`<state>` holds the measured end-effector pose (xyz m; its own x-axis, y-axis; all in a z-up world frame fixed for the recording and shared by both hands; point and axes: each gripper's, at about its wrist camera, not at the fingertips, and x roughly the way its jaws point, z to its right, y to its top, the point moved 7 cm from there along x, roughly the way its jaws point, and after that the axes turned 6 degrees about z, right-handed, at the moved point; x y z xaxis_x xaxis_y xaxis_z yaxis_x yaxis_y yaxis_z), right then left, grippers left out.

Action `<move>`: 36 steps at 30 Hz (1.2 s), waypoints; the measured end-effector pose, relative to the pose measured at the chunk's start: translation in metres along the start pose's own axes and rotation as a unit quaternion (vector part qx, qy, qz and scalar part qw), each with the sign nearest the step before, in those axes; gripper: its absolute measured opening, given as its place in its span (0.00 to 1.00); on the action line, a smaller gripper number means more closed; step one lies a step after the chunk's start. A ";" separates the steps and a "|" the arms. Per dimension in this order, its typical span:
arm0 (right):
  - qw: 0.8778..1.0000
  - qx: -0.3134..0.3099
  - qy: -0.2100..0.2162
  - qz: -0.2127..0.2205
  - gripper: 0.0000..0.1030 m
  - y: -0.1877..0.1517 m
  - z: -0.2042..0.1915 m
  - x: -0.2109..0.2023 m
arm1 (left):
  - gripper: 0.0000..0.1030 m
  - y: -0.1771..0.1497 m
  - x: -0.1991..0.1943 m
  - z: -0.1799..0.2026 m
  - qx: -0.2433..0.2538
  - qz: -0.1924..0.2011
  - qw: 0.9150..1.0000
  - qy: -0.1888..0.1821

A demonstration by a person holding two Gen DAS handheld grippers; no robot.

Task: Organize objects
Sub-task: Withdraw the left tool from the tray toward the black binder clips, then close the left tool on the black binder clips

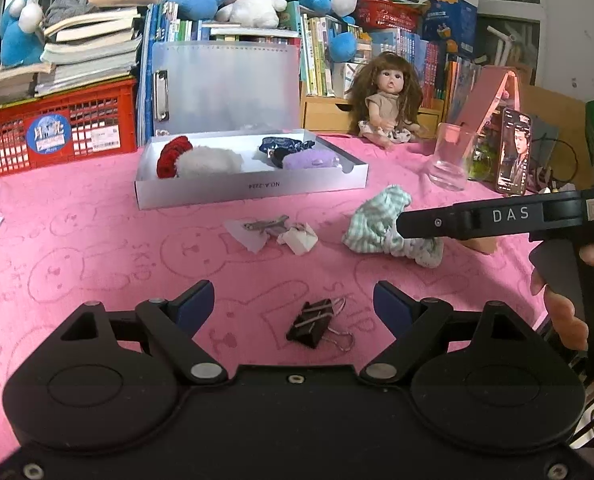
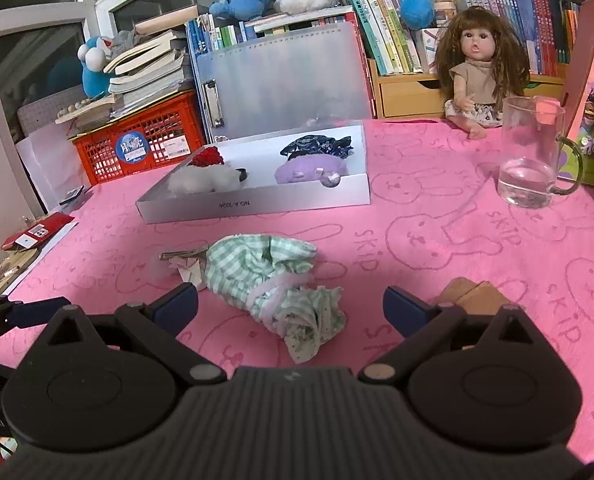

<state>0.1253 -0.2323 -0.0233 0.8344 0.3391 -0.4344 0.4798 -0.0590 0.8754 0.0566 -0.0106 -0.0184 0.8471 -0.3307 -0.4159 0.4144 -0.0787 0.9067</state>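
Note:
My left gripper (image 1: 293, 300) is open, low over the pink tablecloth. A black binder clip (image 1: 317, 324) lies flat between its fingers, touching neither. My right gripper (image 2: 291, 302) is also open. A crumpled green checked cloth piece (image 2: 273, 276) lies between and just ahead of its fingers. In the left wrist view the right gripper (image 1: 407, 224) reaches in from the right over that green cloth (image 1: 377, 220). A silver hair clip (image 1: 265, 226) and a white paper scrap (image 1: 299, 238) lie mid-table. The white box (image 1: 253, 188) holds red, white, dark blue and purple fluffy pieces.
A glass cup (image 2: 529, 160) with a little water, a phone (image 1: 515, 152) and a doll (image 2: 481, 64) stand at the back right. A wooden block (image 2: 473, 296) lies by my right finger. A red crate (image 1: 57, 132), books and plush toys line the back.

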 end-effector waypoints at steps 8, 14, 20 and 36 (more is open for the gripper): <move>1.000 -0.005 0.006 -0.010 0.99 -0.006 -0.007 0.004 | 0.72 -0.010 0.005 -0.003 -0.018 -0.015 1.000 -0.007; 1.000 -0.021 -0.007 -0.013 0.99 -0.011 -0.010 0.010 | 0.60 -0.015 0.011 -0.001 -0.023 -0.020 0.999 -0.011; 0.999 -0.038 -0.022 -0.001 0.99 -0.013 -0.012 0.013 | 0.52 -0.018 0.016 0.000 -0.034 -0.023 0.999 -0.018; 0.998 -0.053 -0.022 0.013 0.97 -0.016 -0.019 0.020 | 0.43 -0.020 0.022 0.004 -0.022 -0.017 0.999 -0.017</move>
<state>0.1292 -0.2064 -0.0416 0.8591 0.2961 -0.4175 0.4277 0.0327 0.9033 0.0652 -0.0204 -0.0451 0.8213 -0.3601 -0.4425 0.4572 -0.0486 0.8881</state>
